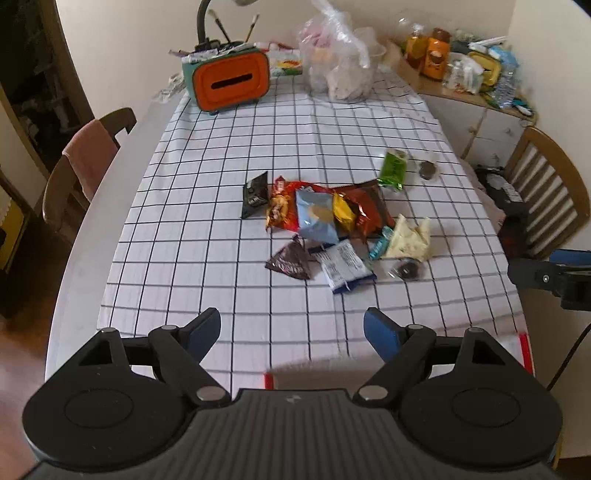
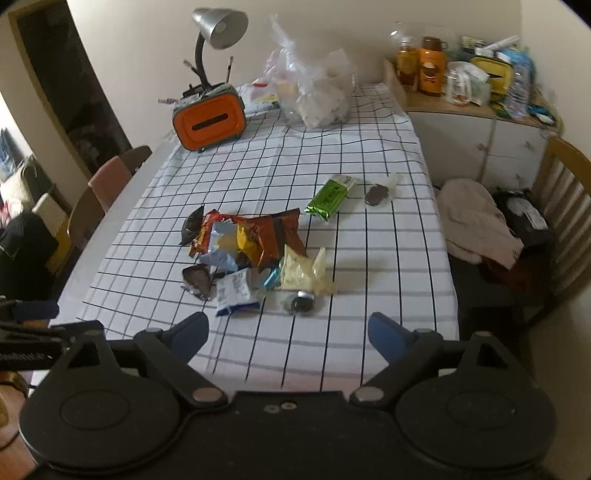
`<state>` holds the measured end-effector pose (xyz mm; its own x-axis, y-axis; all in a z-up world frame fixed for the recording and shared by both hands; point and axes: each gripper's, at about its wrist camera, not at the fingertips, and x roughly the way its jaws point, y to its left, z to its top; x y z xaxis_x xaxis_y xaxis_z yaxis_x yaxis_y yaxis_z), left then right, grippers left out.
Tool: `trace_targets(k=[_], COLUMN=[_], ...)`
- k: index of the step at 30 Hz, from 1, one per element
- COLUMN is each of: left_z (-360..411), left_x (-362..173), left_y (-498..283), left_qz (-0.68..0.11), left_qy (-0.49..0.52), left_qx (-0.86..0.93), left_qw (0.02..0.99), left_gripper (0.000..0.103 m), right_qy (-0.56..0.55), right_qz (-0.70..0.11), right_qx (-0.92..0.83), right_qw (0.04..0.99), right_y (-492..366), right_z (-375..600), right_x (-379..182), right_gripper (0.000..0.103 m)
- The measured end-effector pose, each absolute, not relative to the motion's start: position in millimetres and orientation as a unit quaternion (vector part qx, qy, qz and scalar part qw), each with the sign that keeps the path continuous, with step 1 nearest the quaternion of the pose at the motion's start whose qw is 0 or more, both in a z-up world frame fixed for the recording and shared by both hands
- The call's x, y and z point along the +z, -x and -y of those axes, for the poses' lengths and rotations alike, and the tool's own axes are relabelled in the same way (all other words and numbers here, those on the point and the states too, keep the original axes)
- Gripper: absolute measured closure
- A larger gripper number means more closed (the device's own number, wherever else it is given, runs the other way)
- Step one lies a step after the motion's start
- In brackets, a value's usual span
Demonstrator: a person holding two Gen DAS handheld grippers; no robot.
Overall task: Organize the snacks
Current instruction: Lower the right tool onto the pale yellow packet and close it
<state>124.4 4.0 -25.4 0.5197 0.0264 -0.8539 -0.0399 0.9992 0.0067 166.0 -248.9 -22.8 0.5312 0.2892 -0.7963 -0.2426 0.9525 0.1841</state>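
Tablecloth [image 1: 221,206] of white fabric with a thin black grid covers the long table, its far end slightly rippled. At that far end a crinkled clear plastic bag [image 1: 338,62] sits beside a rounded orange and teal box [image 1: 231,81] with a dark slot in its face; in the right wrist view a lamp [image 2: 218,27] with a dull metal shade curves up behind the box. A pale cabinet [image 2: 476,140] to the right carries amber bottles and clutter, and slatted wooden chairs stand at both sides.

Snacks lie mid-table in a loose heap [image 1: 325,218] of glossy crumpled foil packets that overlap each other: a red-orange bag [image 1: 280,206], a pale blue pouch [image 1: 316,216] on top of it, and a brown wrapper [image 1: 369,208] with a small yellow one against it. A black triangular packet [image 1: 255,195] lies just left of the heap. Nearer the camera lie a dark brown triangular packet [image 1: 290,260], a white and blue printed packet [image 1: 345,266] and a cream, wrinkled pouch [image 1: 408,240]. A flat green foil packet [image 1: 394,169] lies apart toward the far right, with a small dark round sweet in clear wrap [image 1: 428,170] just beside it; another such sweet [image 1: 406,271] lies near the cream pouch.

Left gripper [image 1: 291,328] hovers over the near end of the cloth, blue-padded fingers spread wide and holding nothing. Right gripper [image 2: 288,330] is likewise spread wide and bare, just short of the heap.
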Motion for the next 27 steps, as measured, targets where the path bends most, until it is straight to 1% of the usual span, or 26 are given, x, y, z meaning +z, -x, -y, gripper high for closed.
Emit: trace_targets(k=[5, 8, 17, 23, 25, 27], left_z=[-8, -9, -18, -24, -27, -28], left_x=[-26, -38, -89, -124, -132, -141], left_y=[-165, -194, -251, -278, -283, -289], left_qz=[-0.503, -0.523, -0.562, -0.595, -0.596, -0.605], left_qy=[0.013, 0.024, 0.028, 0.034, 0.048, 0.060], left_qx=[0.023, 0.027, 0.065, 0.077, 0.084, 0.081], left_qw=[0.864, 0.852, 0.824, 0.800, 0.797, 0.790], left_gripper=[0.018, 0.018, 0.018, 0.019, 0.023, 0.029], right_qy=[-0.021, -0.020, -0.012, -0.014, -0.015, -0.011], right_qz=[-0.476, -0.488, -0.547, -0.586, -0.591, -0.594], right_qx=[0.162, 0.160, 0.157, 0.139, 0.136, 0.134], right_qw=[0.864, 0.858, 0.822, 0.798, 0.795, 0.793], right_y=[-212, -238, -294, -314, -318, -321], right_z=[241, 234, 214, 207, 204, 201], right_x=[-29, -39, -99, -139, -148, -155], right_gripper=[0.012, 0.012, 0.014, 0.020, 0.021, 0.021])
